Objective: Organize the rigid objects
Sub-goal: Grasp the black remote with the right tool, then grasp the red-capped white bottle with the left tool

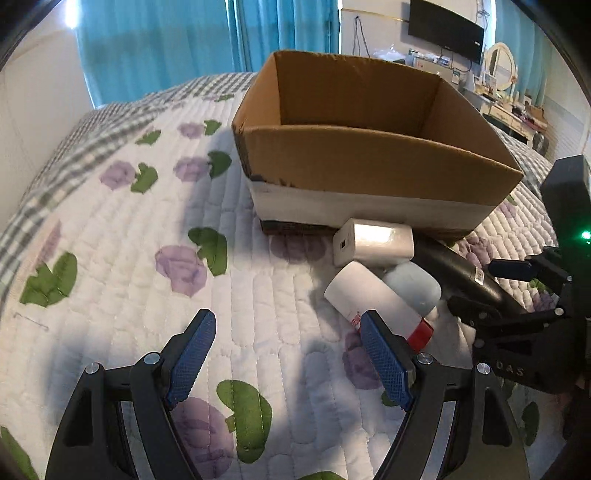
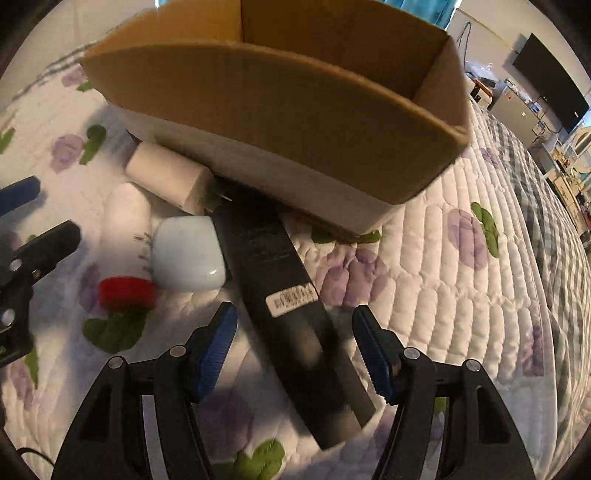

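Observation:
An open cardboard box (image 1: 369, 155) (image 2: 295, 122) stands on the quilted bed. In front of it lie a white charger block (image 1: 373, 243) (image 2: 166, 181), a white bottle with a red cap (image 1: 373, 299) (image 2: 127, 240), a pale blue case (image 1: 415, 284) (image 2: 188, 254) and a long black box (image 1: 461, 273) (image 2: 288, 306). My left gripper (image 1: 288, 354) is open over bare quilt, its right finger just in front of the bottle. My right gripper (image 2: 295, 347) (image 1: 509, 295) is open, its fingers on either side of the black box.
The floral quilt (image 1: 129, 258) stretches to the left and its far side slopes away. Blue curtains (image 1: 166, 40), a wall TV (image 1: 447, 29) and a cluttered dresser (image 1: 517, 110) are behind the bed.

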`<action>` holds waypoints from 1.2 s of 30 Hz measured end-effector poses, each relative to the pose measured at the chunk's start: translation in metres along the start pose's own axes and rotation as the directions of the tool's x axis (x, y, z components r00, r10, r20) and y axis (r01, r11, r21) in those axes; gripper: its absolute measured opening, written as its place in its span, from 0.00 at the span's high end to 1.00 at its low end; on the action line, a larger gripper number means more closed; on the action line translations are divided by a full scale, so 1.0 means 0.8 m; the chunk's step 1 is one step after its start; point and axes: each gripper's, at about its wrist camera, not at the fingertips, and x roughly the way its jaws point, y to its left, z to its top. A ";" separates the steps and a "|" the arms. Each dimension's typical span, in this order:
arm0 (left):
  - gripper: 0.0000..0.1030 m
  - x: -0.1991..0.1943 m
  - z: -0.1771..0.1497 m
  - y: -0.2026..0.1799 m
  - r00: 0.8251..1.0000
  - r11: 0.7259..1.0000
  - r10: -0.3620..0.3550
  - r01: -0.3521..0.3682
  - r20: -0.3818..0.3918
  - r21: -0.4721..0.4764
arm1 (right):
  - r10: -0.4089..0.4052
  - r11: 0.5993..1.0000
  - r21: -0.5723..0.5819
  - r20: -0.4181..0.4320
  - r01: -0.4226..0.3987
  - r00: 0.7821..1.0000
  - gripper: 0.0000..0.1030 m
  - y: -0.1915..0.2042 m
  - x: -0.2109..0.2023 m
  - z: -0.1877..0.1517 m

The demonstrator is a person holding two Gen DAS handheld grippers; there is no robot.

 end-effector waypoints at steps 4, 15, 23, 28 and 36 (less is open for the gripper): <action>0.19 -0.002 -0.002 0.001 1.000 1.000 -0.013 0.013 -0.009 -0.009 | -0.004 1.000 -0.004 0.014 0.004 1.000 0.57 0.002 0.001 0.001; 0.19 -0.019 0.008 -0.024 0.998 0.998 -0.060 0.060 -0.017 0.019 | 0.123 0.961 0.233 0.110 -0.146 0.986 0.81 -0.015 -0.059 -0.050; 0.20 0.012 0.013 -0.055 0.998 1.000 -0.030 0.030 -0.062 0.002 | 0.051 0.939 0.324 0.191 -0.112 0.980 0.82 -0.026 -0.095 -0.061; 0.21 0.033 0.014 -0.063 0.996 0.999 -0.034 0.035 -0.077 0.015 | 0.097 0.917 0.368 0.171 -0.155 0.980 0.82 -0.040 -0.074 -0.051; 0.60 0.036 -0.001 -0.044 0.990 0.999 -0.041 0.044 -0.132 0.015 | 0.122 0.910 0.371 0.186 -0.184 0.975 0.81 -0.042 -0.077 -0.052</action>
